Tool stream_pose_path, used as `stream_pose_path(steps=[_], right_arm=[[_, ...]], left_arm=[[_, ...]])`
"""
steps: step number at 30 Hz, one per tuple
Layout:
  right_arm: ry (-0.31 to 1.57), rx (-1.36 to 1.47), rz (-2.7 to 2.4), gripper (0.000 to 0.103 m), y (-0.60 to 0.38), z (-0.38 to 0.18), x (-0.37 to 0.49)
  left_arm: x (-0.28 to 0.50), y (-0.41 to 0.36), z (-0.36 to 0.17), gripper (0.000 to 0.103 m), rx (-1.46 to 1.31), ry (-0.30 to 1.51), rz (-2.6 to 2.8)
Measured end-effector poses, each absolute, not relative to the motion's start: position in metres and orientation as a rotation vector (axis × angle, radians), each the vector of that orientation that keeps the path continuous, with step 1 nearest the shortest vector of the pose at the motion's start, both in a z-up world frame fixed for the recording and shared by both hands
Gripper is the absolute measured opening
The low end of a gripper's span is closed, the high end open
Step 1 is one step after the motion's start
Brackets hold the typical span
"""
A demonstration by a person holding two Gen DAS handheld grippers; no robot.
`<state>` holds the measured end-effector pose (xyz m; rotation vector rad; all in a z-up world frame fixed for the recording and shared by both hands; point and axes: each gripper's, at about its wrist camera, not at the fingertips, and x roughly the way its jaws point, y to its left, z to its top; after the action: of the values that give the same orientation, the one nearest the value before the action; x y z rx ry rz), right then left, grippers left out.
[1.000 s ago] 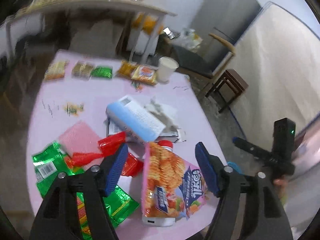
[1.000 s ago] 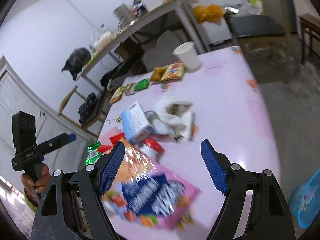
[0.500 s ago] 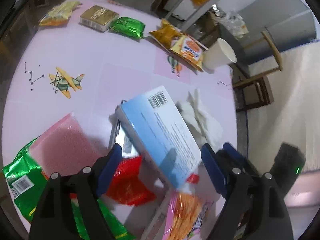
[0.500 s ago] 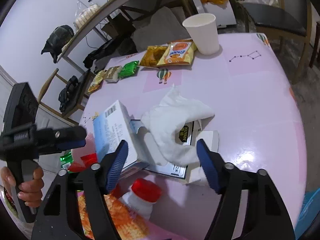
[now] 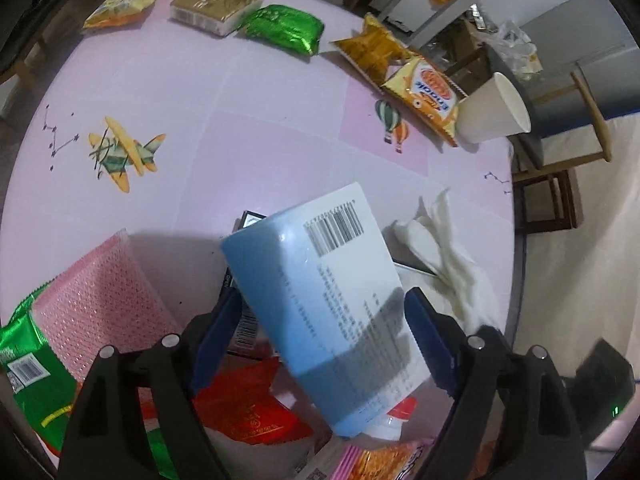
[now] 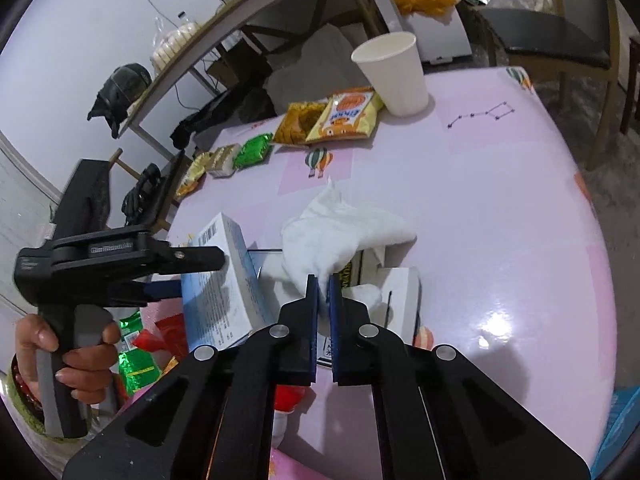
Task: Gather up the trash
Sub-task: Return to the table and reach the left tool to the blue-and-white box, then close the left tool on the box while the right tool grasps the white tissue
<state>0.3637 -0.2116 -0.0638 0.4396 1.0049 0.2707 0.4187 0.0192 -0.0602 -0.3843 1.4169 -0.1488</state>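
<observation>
A blue and white box point(image 5: 332, 300) lies tilted on a pile of trash on the pink table point(image 5: 240, 132). My left gripper point(image 5: 324, 320) is open with its fingers on either side of the box; both show in the right wrist view, the box point(image 6: 218, 280) and the left gripper point(image 6: 192, 272). My right gripper point(image 6: 323, 284) is shut on the near edge of a crumpled white tissue point(image 6: 340, 236), which also shows in the left wrist view point(image 5: 448, 256). Whether the left pads touch the box is unclear.
A white paper cup point(image 6: 394, 72) and snack packets point(image 6: 344, 116) stand at the far side. Red point(image 5: 244, 408), green point(image 5: 28, 364) and pink point(image 5: 96, 300) wrappers lie near the left gripper. A red-capped bottle point(image 5: 396, 420) lies under the box. Chairs stand beyond the table.
Both grippers moved forward and down to the pile. The left gripper came around the blue box. The right gripper closed from wide open onto the tissue.
</observation>
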Motion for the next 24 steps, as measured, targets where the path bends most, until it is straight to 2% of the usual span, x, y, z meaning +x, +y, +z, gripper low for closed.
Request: stream_pose_path(steps=[9,12,14,17,19,22,24], right_arm=[[0.936,0.448,0.268,0.003,-0.222,-0.046,0.348],[0.914,0.454,0.266,0.003,-0.227,-0.040,0.344],[0.901,0.460,0.261,0.003,-0.231,-0.036,0.342],[0.886,0.468,0.253,0.003,-0.235,-0.032,0.340],[0.877,0.474,0.249,0.003,-0.238,-0.030,0.339],[0.867,0.479,0.242,0.003,-0.240,-0.027,0.338],[0.864,0.479,0.239,0.003,-0.241,-0.026,0.338]], left_arm=[[0.418,0.015,-0.058,0.082,-0.380,1.377,-0.122],[0.416,0.017,-0.057,0.076,-0.397,1.355,-0.130],[0.414,0.019,-0.056,0.063,-0.416,1.339,-0.147],[0.412,0.024,-0.054,0.051,-0.454,1.342,-0.184],[0.410,0.026,-0.054,0.047,-0.473,1.339,-0.196],[0.409,0.028,-0.054,0.047,-0.492,1.351,-0.205],[0.408,0.027,-0.055,0.057,-0.504,1.370,-0.203]])
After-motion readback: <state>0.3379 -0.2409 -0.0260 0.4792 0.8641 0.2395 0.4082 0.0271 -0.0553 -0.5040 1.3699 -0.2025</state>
